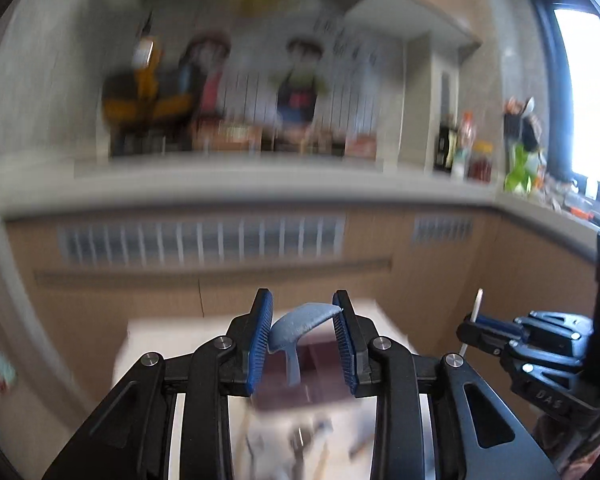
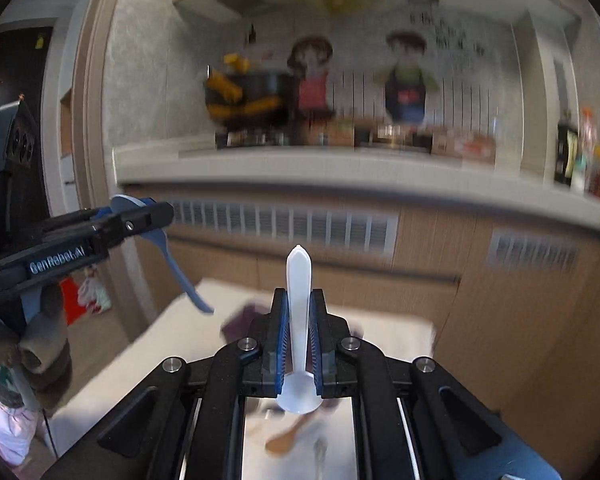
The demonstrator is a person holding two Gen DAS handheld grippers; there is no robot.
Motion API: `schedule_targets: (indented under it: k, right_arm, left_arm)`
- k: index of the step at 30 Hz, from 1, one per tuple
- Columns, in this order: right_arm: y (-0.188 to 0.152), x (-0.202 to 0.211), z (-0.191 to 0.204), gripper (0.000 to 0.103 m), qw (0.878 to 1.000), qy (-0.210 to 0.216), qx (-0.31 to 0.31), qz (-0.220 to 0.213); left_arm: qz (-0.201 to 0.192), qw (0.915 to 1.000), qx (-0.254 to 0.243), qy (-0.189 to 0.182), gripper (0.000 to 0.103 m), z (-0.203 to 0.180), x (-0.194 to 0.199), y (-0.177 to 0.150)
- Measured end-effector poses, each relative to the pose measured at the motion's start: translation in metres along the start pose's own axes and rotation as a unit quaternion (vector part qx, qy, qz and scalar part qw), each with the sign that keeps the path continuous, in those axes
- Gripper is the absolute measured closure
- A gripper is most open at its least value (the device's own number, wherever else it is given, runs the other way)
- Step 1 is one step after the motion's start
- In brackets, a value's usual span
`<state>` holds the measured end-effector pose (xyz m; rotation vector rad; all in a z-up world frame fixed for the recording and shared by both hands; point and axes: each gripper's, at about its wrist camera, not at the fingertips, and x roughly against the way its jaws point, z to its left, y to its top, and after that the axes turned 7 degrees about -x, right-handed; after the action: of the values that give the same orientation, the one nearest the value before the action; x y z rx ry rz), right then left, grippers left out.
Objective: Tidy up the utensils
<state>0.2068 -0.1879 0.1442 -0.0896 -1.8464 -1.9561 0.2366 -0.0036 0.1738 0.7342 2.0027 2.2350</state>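
The blue spoon [image 1: 300, 326] sits bowl-first between the pads of my left tongs [image 1: 303, 334]; its handle hangs down below them. The white spoon [image 2: 299, 320] stands upright in my right tongs [image 2: 299, 344], handle tip up, bowl below the pads. Both tongs are clenched on their spoons and raised above the white table [image 2: 172, 344].

Risk, as I judge it: the blue spoon is gripped across its curved bowl, so it can pivot or slip out if I swing quickly. The white spoon is clamped on a narrow handle and may rotate under its bowl's weight. A dropped spoon would land among the utensils below, including a wooden spoon [image 2: 288, 436].

Pose: both tongs point forward toward the kitchen counter [image 1: 260, 188], roughly level, side by side and apart.
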Motion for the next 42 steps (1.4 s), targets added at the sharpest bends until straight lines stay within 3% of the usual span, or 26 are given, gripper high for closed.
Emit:
schedule_targets:
  k: [3,8,17,22,26,30,32,34,42]
  right_arm:
    - [0.035,-0.01,0.0,0.094,1.0,0.003,0.005,-0.018]
    - [0.056,-0.039,-0.001,0.094,1.0,-0.004,0.017,-0.01]
    - [0.029,-0.094,-0.011,0.094,0.999,-0.019,0.009,0.028]
    - [0.019,-0.1,-0.027,0.094,0.999,-0.015,-0.011,0.039]
    - [0.004,-0.088,-0.031,0.094,0.999,-0.016,-0.011,0.049]
    - [-0.007,-0.079,-0.032,0.094,0.998,-0.02,-0.005,0.059]
    - [-0.011,-0.075,-0.033,0.094,0.998,-0.022,-0.005,0.061]
    - [-0.015,-0.071,-0.034,0.094,0.998,-0.019,-0.006,0.063]
    - [-0.035,-0.06,-0.032,0.094,0.997,-0.026,0.006,0.067]
  left_arm:
    - [-0.038,0.9991,-0.015,0.012,0.071,0.007,-0.012,0.036]
    - [-0.016,0.9998,0.005,-0.009,0.075,0.023,-0.059,0.055]
    - [0.031,0.9992,0.021,-0.014,0.076,0.032,-0.113,0.019]
    - [0.082,0.9955,0.032,-0.035,0.076,0.041,-0.118,-0.024]
    - [0.165,0.9828,0.031,-0.077,0.075,0.031,-0.125,-0.074]
    - [0.266,0.9575,0.014,-0.11,0.074,0.009,-0.137,-0.129]
    - [0.304,0.947,-0.004,-0.104,0.069,-0.002,-0.144,-0.151]
    - [0.33,0.939,-0.008,-0.096,0.051,-0.009,-0.151,-0.165]
    - [0.374,0.9257,0.005,-0.057,0.05,-0.028,-0.187,-0.201]
